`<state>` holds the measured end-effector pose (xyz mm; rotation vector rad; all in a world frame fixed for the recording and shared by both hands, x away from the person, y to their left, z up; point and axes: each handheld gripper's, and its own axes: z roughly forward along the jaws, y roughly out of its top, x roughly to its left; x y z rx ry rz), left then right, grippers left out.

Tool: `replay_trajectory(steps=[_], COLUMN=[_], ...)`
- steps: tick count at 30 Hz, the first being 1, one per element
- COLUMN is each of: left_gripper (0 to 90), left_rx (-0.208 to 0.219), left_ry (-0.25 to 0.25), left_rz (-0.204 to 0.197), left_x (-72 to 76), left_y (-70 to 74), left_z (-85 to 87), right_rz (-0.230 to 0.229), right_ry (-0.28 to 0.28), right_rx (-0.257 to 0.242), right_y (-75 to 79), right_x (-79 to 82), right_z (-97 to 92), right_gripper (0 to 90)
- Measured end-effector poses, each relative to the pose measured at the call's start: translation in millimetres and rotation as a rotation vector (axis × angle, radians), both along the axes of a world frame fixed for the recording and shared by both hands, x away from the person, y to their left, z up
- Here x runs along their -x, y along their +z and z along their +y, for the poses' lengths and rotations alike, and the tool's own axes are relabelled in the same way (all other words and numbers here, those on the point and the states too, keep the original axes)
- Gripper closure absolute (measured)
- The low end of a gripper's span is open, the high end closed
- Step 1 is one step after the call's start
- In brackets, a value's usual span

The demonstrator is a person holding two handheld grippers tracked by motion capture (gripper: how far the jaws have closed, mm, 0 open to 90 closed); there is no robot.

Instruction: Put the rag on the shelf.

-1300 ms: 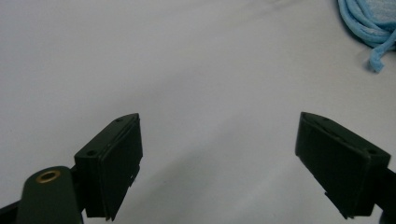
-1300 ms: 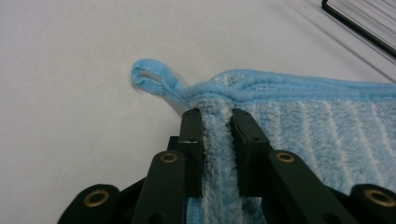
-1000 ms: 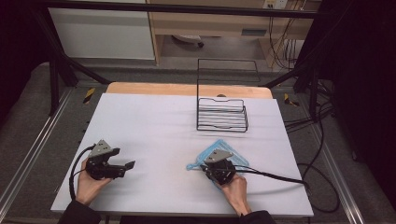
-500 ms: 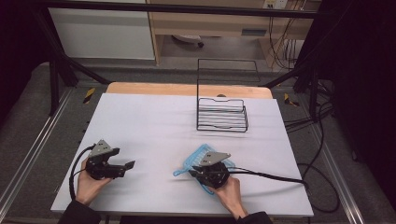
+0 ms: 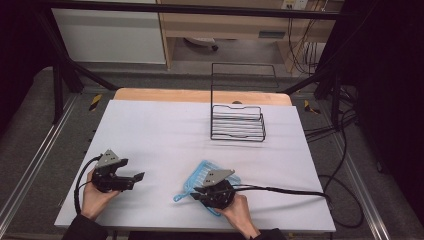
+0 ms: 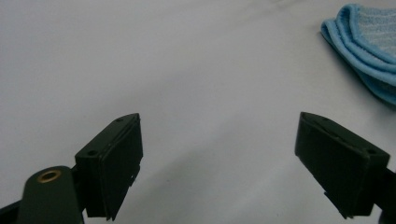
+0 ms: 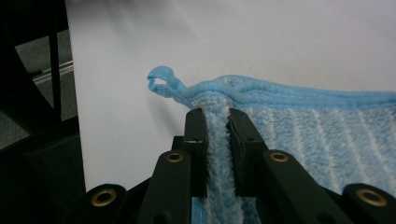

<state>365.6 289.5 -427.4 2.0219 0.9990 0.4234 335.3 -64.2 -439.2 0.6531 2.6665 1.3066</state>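
right gripper (image 7: 217, 116): pinching a fold of the light blue striped terry cloth (image 5: 200, 176), lying at the near table edge
left gripper (image 6: 219, 154): jaws spreading wide, holding nothing (cloth lying to its right, nearer the right hand)

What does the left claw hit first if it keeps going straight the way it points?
Probably the blue cloth, though only marginally. The open left claw points across the white table toward it, but in the left gripper view the cloth sits off to the upper right, so it might pass by.
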Motion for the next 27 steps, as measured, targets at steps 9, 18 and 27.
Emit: replay_trajectory(steps=[9, 18, 27], left_gripper=[15.0, 15.8, 28.3], left_rx=[0.014, 0.005, -0.024], left_ry=[-0.007, -0.056, -0.124], left_rz=[0.005, 0.016, 0.092], left_x=[3.4, 8.9, 10.5], left_y=[6.0, 20.6, 24.0], left_z=[-8.9, -44.8, -112.7], right_rz=[-0.020, -0.056, -0.017], right_ry=[-0.062, -0.228, -0.427], right_rx=[-0.022, -0.068, -0.036], right_y=[7.6, 29.0, 12.3], right_x=[2.6, -11.3, -17.0], right_z=[-5.6, -56.3, -111.0], right_gripper=[40.9, 20.5, 26.7])
